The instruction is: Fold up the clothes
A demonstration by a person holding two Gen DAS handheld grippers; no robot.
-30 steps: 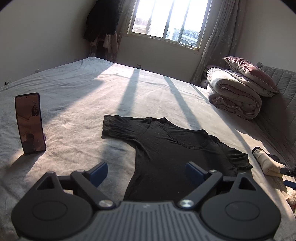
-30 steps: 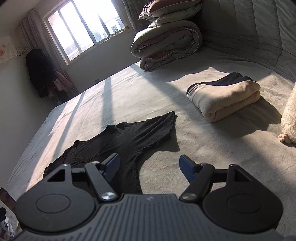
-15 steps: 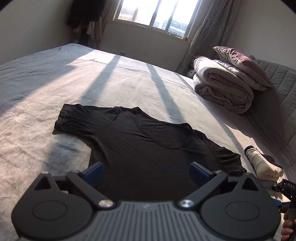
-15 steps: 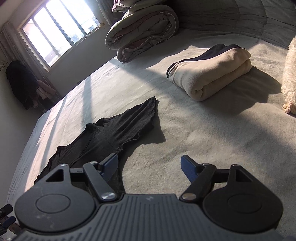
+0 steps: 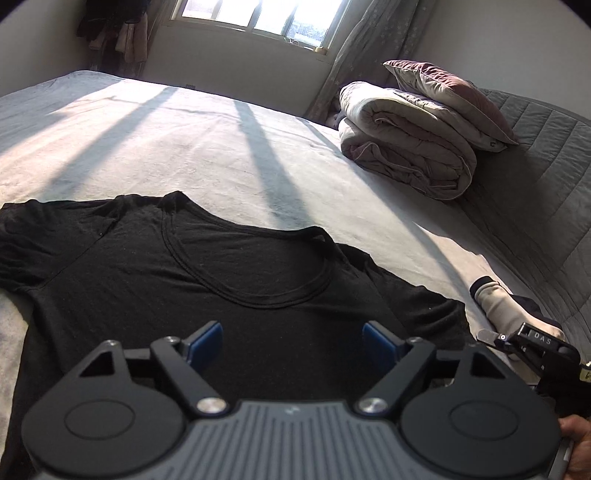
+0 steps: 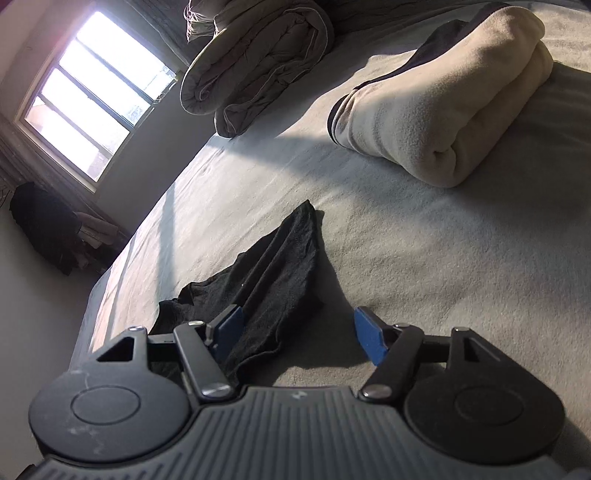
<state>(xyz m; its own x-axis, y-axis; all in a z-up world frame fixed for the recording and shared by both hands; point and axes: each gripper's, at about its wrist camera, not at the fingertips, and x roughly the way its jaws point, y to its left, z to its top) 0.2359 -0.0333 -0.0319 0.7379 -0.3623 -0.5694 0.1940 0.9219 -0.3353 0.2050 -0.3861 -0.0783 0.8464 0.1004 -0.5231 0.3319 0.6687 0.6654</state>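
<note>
A black T-shirt (image 5: 229,280) lies flat on the grey bed (image 5: 184,147), neckline toward the window. My left gripper (image 5: 291,341) hovers low over the shirt's chest, its jaws wide but closing, with nothing pressed between the blue pads. In the right wrist view the shirt's right sleeve (image 6: 284,273) runs up between the fingers of my right gripper (image 6: 299,338). Its jaws are closing too, and the pads stand apart from the cloth. The right gripper's body (image 5: 535,347) shows at the right edge of the left wrist view.
A folded cream fleece garment (image 6: 443,110) lies on the bed to the right of the sleeve. A rolled duvet with a pillow (image 5: 417,140) sits against the quilted headboard. A window (image 5: 258,18) and hanging dark clothes (image 6: 48,229) are at the far wall.
Both grippers came down and closer to the shirt. The left one slid right, so the phone left its view. The right one rolled, tilting its view, and now straddles the sleeve. Both jaws narrowed slightly.
</note>
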